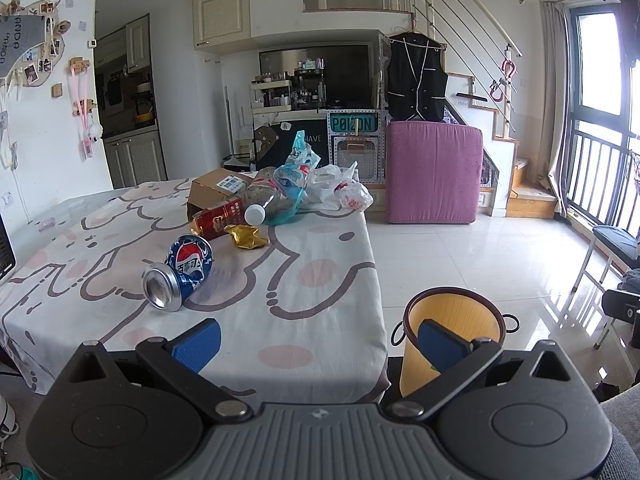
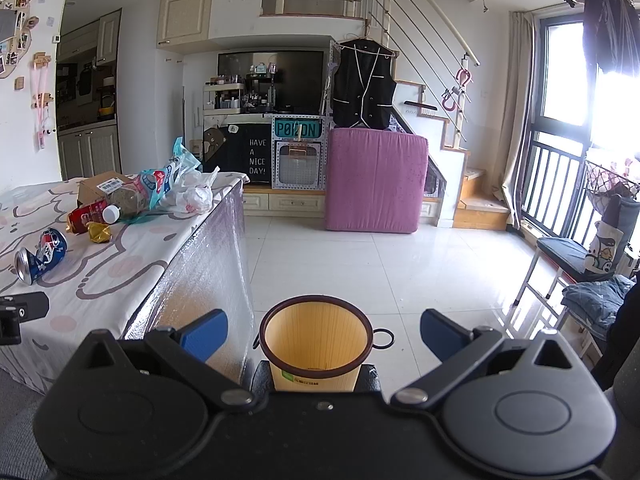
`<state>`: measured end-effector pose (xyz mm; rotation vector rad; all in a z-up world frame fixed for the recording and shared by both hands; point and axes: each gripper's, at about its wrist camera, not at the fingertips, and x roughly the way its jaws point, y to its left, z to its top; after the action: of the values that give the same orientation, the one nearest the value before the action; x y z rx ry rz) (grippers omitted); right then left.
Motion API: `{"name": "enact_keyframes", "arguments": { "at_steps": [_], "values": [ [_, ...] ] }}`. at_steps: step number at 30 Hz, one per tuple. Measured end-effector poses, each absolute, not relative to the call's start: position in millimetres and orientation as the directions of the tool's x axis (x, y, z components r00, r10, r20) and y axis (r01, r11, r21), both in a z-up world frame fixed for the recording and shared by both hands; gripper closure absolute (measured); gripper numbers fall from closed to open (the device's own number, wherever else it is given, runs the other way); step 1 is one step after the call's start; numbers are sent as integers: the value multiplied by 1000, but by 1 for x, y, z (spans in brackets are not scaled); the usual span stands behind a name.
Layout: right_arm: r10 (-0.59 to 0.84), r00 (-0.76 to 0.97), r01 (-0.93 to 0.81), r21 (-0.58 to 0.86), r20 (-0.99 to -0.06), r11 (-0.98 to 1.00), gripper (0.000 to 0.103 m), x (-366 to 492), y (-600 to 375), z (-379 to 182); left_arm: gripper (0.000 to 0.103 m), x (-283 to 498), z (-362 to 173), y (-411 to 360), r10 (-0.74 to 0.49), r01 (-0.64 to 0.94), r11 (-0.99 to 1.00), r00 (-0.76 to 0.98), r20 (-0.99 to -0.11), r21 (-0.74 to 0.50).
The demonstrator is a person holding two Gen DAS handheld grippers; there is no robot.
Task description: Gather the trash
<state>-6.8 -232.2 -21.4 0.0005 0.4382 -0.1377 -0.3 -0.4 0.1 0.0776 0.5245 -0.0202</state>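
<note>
A crushed blue Pepsi can [image 1: 182, 271] lies on the cloth-covered table [image 1: 312, 320], also in the right wrist view [image 2: 40, 255]. Beyond it lie a gold wrapper [image 1: 246, 236], a red packet [image 1: 214, 218], a plastic bottle [image 1: 262, 198], a cardboard box [image 1: 218, 190], a blue snack bag [image 1: 296, 174] and white plastic bags [image 1: 340, 190]. A yellow waste bin [image 2: 316, 340] stands on the floor by the table corner, also in the left wrist view [image 1: 448, 328]. My left gripper [image 1: 316, 340] is open and empty over the table's near edge. My right gripper [image 2: 324, 334] is open and empty above the bin.
A purple cushion [image 2: 376, 180] leans upright against the cabinet at the back. A chair with folded clothes [image 2: 592, 280] stands by the window at the right. White tiled floor [image 2: 400, 264] lies between table and window. A laptop edge [image 1: 6, 252] shows at the table's left.
</note>
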Motion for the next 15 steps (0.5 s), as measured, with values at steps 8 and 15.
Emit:
{"name": "enact_keyframes", "arguments": {
  "at_steps": [8, 15],
  "values": [
    [-132, 896, 133, -28, -424, 991, 0, -6, -232, -21, 0, 2, 3, -6, 2, 38, 997, 863, -505, 69],
    [-122, 889, 126, -20, -441, 992, 0, 0, -232, -24, 0, 7, -3, -1, 2, 40, 997, 851, -525, 68]
  ]
}}
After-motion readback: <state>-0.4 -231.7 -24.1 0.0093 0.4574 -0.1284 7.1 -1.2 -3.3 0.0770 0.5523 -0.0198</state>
